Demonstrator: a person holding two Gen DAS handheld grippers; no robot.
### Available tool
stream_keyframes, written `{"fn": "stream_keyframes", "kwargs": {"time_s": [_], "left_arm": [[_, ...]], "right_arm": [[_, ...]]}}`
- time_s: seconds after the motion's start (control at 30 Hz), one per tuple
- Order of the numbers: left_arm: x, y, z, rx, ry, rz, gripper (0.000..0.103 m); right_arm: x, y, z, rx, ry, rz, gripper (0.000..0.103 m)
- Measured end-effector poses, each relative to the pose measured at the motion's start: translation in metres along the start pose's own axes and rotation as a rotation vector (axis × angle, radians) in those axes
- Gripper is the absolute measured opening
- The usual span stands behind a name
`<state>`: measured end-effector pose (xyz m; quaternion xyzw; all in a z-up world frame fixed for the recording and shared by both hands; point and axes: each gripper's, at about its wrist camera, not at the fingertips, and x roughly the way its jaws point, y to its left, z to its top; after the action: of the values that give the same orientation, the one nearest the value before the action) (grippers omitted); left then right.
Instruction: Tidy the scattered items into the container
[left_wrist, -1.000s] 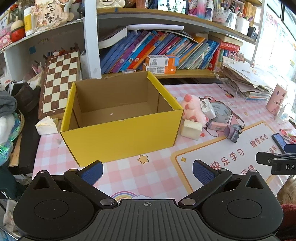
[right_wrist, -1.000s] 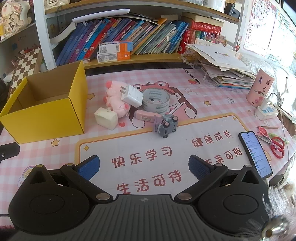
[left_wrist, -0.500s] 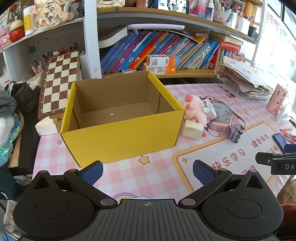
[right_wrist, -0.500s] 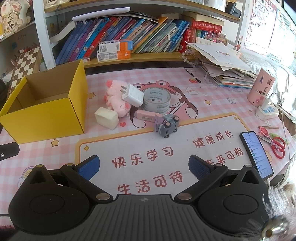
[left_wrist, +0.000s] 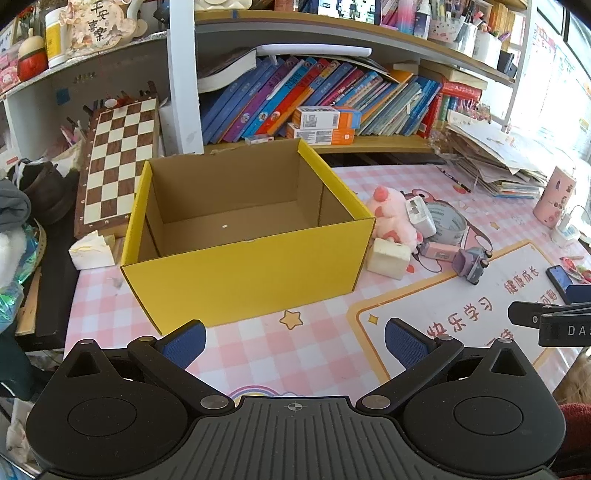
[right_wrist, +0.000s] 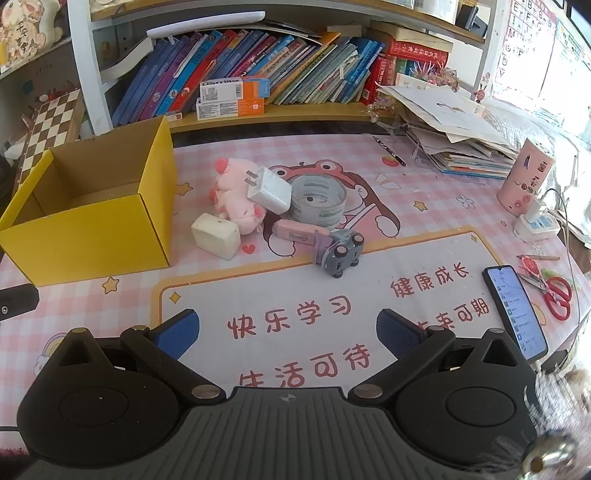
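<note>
Left gripper (left_wrist: 294, 339) spread wide, holding nothing, poised above the pink checked desk mat (left_wrist: 258, 343) just in front of the yellow cardboard box (left_wrist: 251, 273). Box open-topped, interior bare but for a small pale speck.

Right gripper (right_wrist: 287, 330) likewise wide and empty, over the white panel with red Chinese characters (right_wrist: 295, 314). Beyond it, clustered right of the box: cream foam block (right_wrist: 216, 240), pink plush pig (right_wrist: 232, 195) with a white plug charger (right_wrist: 267, 190) leaning on it, tape roll (right_wrist: 319, 201), pink eraser-like case (right_wrist: 299, 232), grey toy car (right_wrist: 338, 253) touching the case's end. Farther right: smartphone (right_wrist: 515, 310), red scissors (right_wrist: 554, 295). Behind all: bookshelf (right_wrist: 258, 55), chessboard (left_wrist: 116, 166).
</note>
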<state>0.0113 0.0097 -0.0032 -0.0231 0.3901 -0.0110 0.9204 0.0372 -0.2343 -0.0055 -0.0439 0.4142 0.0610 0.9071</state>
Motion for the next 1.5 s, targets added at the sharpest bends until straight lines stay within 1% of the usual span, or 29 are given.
{"fn": "stream_keyframes", "kwargs": {"time_s": [0.53,1.5], "left_arm": [[0.0023,0.0050,0.0055,-0.009,0.004,-0.003,0.103],[0.0029,0.0060,0.0041,-0.023,0.011,-0.006,0.103]], "right_arm": [[0.0015,0.0033,0.0045,-0.012,0.005,-0.009,0.103],[0.0048,0.0082,0.0065,-0.037,0.018,-0.007,0.103]]}}
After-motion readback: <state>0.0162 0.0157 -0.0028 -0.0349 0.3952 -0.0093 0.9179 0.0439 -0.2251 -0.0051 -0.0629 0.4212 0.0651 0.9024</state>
